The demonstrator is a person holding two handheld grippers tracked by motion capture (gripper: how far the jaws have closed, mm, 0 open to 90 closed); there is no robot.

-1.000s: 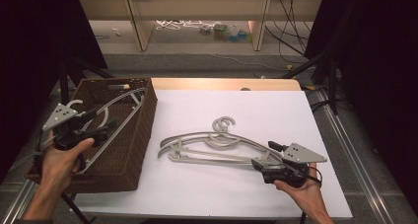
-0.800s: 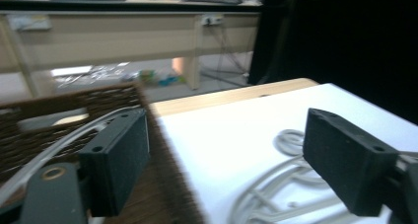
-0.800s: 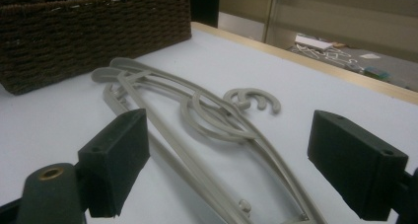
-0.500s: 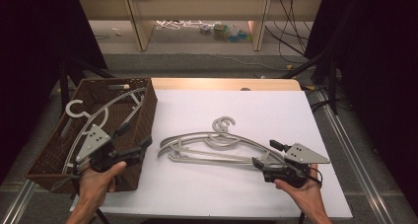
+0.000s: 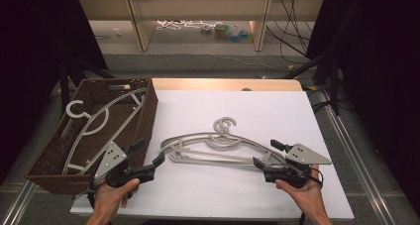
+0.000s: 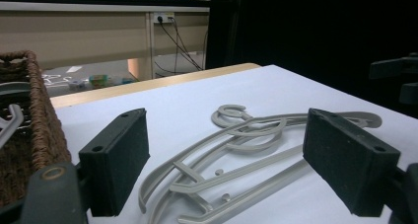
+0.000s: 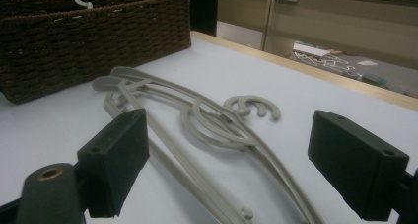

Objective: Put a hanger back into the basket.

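Two grey plastic hangers (image 5: 218, 141) lie stacked on the white table top (image 5: 277, 111), hooks pointing to the far side. A third grey hanger (image 5: 94, 122) lies inside the brown wicker basket (image 5: 149, 105) at the left. My left gripper (image 5: 147, 153) is open just right of the basket's near corner, at the left end of the hangers (image 6: 246, 135), with nothing between its jaws. My right gripper (image 5: 267, 154) is open at the right end of the hangers (image 7: 212, 120), also holding nothing. In both gripper views (image 6: 226, 135) (image 7: 231, 155) the hangers lie ahead, between the jaws.
The basket (image 7: 98, 31) takes up the table's left side. A wooden table edge (image 5: 223, 84) runs along the back. Beyond it, shelves and cables (image 5: 292, 41) sit on the floor. Dark stands (image 5: 332, 71) flank the table.
My left gripper has moved from over the basket's left side, right and nearer, to the table by the hangers' left end. A hanger now lies in the basket. The right gripper has stayed put.
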